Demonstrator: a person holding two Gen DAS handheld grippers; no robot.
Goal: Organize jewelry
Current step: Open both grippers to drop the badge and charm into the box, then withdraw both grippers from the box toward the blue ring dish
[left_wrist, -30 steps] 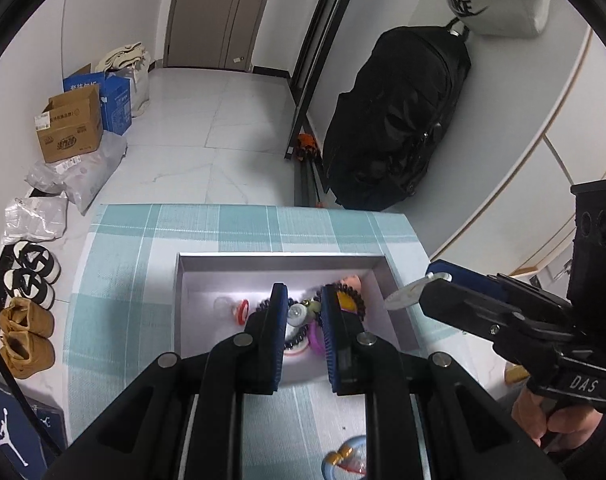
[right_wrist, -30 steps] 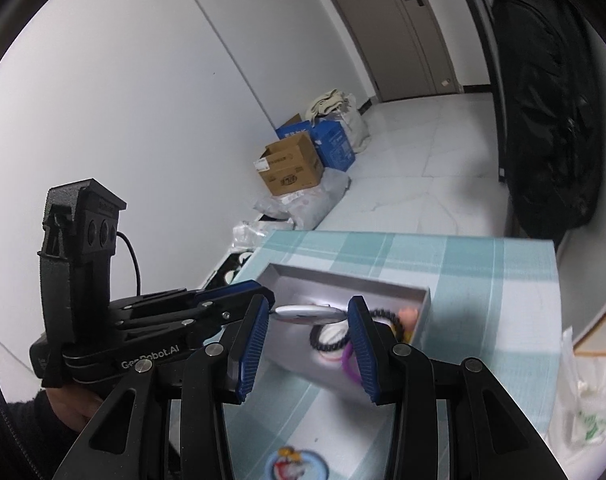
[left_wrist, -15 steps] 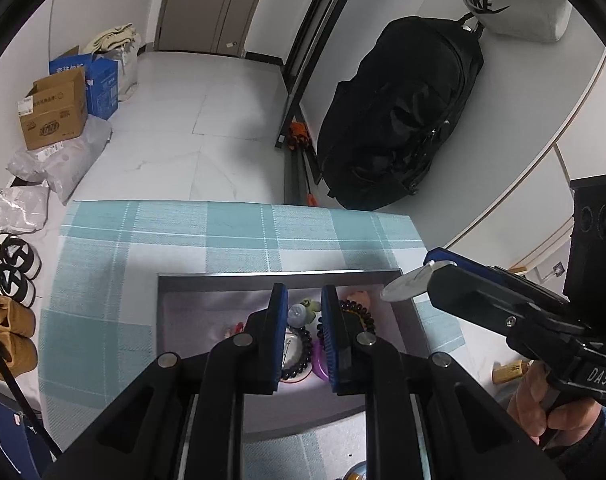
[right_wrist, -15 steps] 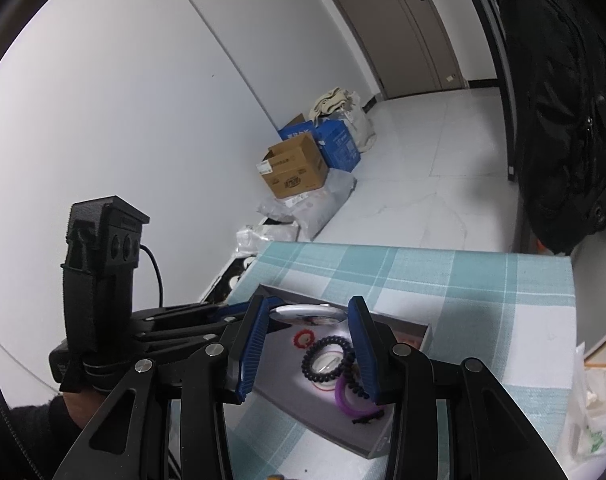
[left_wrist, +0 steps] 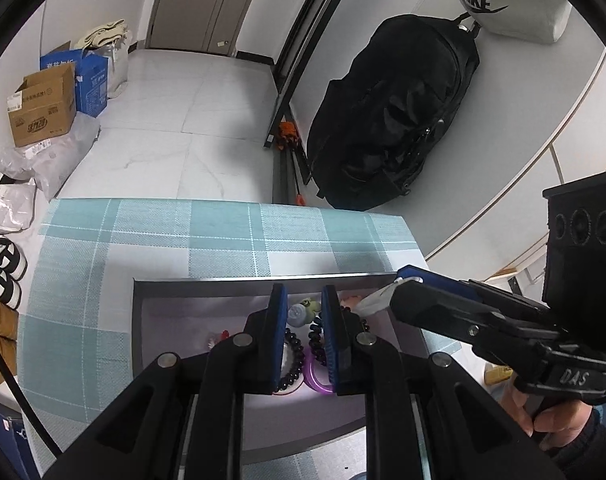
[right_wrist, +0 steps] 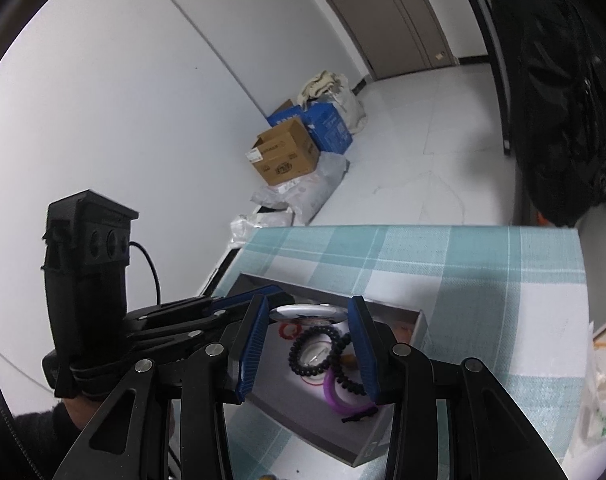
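In the left wrist view, the left gripper [left_wrist: 302,334] hangs over the grey tray [left_wrist: 207,283], which lies on the table [left_wrist: 103,264] with a checked teal cloth; its blue fingers [left_wrist: 277,320] stand narrow, with only a small gap, and nothing is pressed between them; below the gap, inside the tray, lie a black bead bracelet [left_wrist: 294,360], a purple ring [left_wrist: 317,378], a small pale charm [left_wrist: 297,315] and a small red piece [left_wrist: 224,334]; from the right side comes the right gripper [left_wrist: 387,294], which holds a white disc [left_wrist: 377,302] by its edges over the right end of the tray; beyond the table, a black bag [left_wrist: 391,112] leans on the wall, and boxes [left_wrist: 43,104] stand on the floor at the left.

In the right wrist view, the right gripper [right_wrist: 309,314] has its fingers [right_wrist: 255,344] half apart and closed on the white disc [right_wrist: 307,312], which lies flat between the tips, above the tray [right_wrist: 383,440]; under it, in the tray, are the bead bracelet [right_wrist: 315,350], the purple ring [right_wrist: 339,398], a red ring [right_wrist: 289,330] and a second dark bracelet [right_wrist: 349,382]; the left gripper [right_wrist: 243,308] enters from the left, with its tips over the far left edge of the tray; from this side I cannot tell how wide its fingers are; the boxes [right_wrist: 287,156] are on the floor behind.
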